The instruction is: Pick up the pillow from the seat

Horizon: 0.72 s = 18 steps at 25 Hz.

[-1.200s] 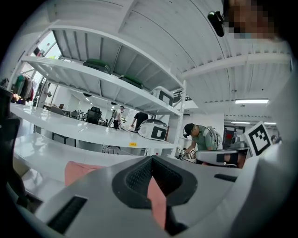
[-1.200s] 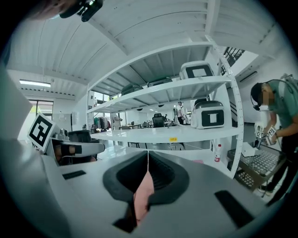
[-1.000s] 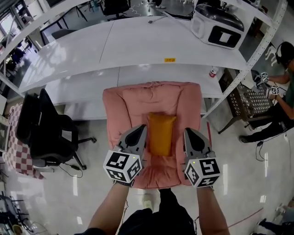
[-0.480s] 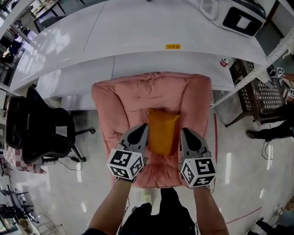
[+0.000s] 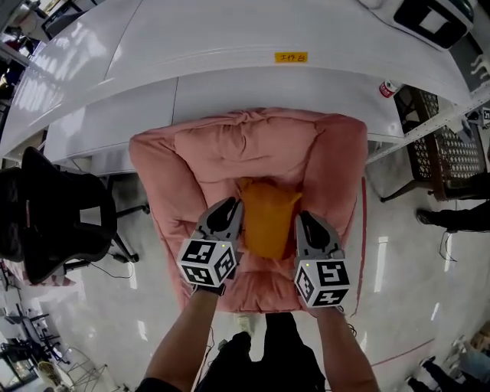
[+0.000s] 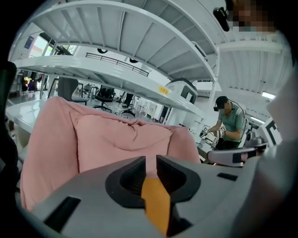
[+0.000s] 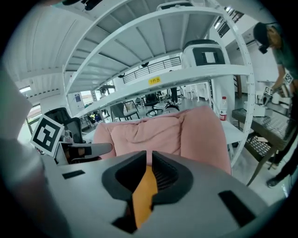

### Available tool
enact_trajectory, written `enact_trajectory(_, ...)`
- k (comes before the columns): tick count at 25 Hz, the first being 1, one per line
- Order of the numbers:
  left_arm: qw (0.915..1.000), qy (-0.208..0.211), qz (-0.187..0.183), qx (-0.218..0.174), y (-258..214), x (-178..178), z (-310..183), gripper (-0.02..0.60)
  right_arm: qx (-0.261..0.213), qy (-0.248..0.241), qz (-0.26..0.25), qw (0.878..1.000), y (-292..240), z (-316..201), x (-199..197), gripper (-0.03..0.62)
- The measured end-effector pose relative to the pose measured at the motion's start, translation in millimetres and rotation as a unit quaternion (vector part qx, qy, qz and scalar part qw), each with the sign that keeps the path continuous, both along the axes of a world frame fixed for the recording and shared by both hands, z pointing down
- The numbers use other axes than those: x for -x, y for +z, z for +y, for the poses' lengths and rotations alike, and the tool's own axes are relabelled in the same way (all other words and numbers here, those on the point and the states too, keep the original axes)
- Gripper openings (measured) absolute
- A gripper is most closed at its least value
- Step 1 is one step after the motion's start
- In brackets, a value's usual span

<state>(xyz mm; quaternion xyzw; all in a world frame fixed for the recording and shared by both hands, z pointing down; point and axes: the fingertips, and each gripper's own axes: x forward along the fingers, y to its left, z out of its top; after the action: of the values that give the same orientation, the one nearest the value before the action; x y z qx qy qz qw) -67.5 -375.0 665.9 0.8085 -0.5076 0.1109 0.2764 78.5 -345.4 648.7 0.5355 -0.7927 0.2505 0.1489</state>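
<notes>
Pinching pillow (image 7: 142,203) fabric, right hand-held gripper (image 7: 148,156); unseen from head view.

Shelving: a white rack (image 5: 230,46) spanned 12 o'clock, its upper board overhanging a lower worktop.
Label: a small yellow tag (image 5: 291,57) sat on the upper board's front edge, at 12 o'clock.
Machine: a white casing with a black panel (image 5: 432,15) stood on the upper board at 1 o'clock.
Bottle: a small red-banded one (image 5: 388,89) stood on the lower worktop at 2 o'clock.
Lattice chair: dark brown (image 5: 440,149), at 3 o'clock.
Office chair: black (image 5: 53,222), at 9 o'clock.
Floor: pale and glossy (image 5: 413,291).
Person: green shirt (image 6: 229,125), at 3 o'clock in the left gripper view.
</notes>
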Motion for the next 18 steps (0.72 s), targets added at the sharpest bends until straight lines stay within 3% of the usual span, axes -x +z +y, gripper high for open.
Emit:
enact_trajectory(10,0.998,-0.007,0.013,0.061,75.6,-3.4,-20.3,0.133,0.059,0.014,-0.008,0.998,74.2,-13.8,-2.3,0.124)
enact_trajectory(18,0.9929,-0.043,0.035,0.105,126.3,10.0,-36.9,0.158,0.106,0.027,-0.011,0.994,120.7,-20.3,-3.1,0.147)
